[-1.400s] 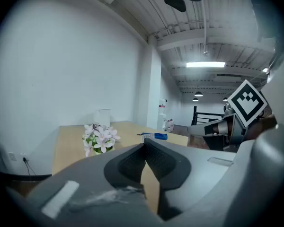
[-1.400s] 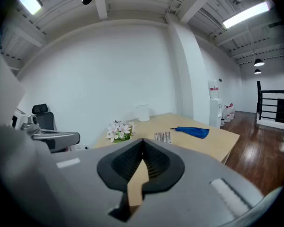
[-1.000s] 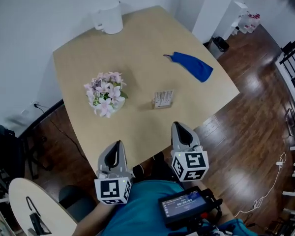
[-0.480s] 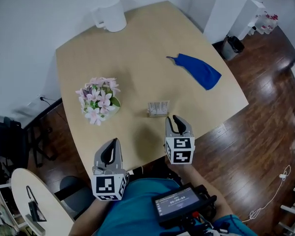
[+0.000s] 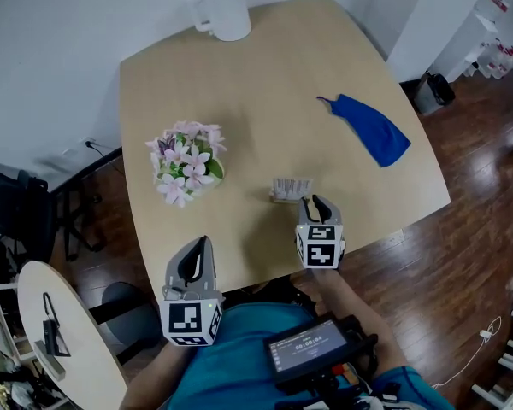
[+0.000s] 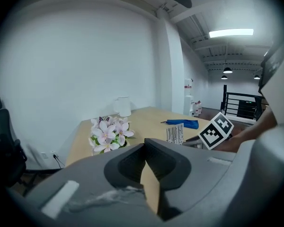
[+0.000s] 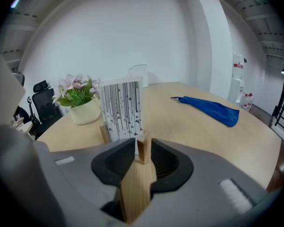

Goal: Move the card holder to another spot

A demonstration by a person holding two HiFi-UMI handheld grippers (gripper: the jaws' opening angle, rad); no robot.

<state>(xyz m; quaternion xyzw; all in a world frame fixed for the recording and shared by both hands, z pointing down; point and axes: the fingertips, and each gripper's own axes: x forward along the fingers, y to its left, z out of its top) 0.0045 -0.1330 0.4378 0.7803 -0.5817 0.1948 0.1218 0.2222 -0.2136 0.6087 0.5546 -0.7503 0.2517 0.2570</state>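
Observation:
The card holder [image 5: 291, 189], a wooden base with striped white cards standing in it, sits near the table's [image 5: 265, 75] front edge. In the right gripper view the card holder [image 7: 121, 109] stands just ahead and slightly left. My right gripper [image 5: 316, 203] is right behind it, jaws opening. One end of the wooden base sits at the mouth of the right gripper [image 7: 143, 144], and the pads do not press on it. My left gripper [image 5: 197, 248] hangs at the front edge, well to the holder's left. The left gripper's [image 6: 145, 148] jaws show a narrow gap with nothing in it.
A pot of pink flowers [image 5: 186, 161] stands left of the holder. A blue cloth [image 5: 372, 129] lies at the right, a white jug [image 5: 226, 15] at the far edge. A round side table [image 5: 60, 331] and a black chair [image 5: 13, 216] stand on the floor at the left.
My right gripper has moved forward over the table's front edge up to the card holder. The left gripper has stayed at the front edge.

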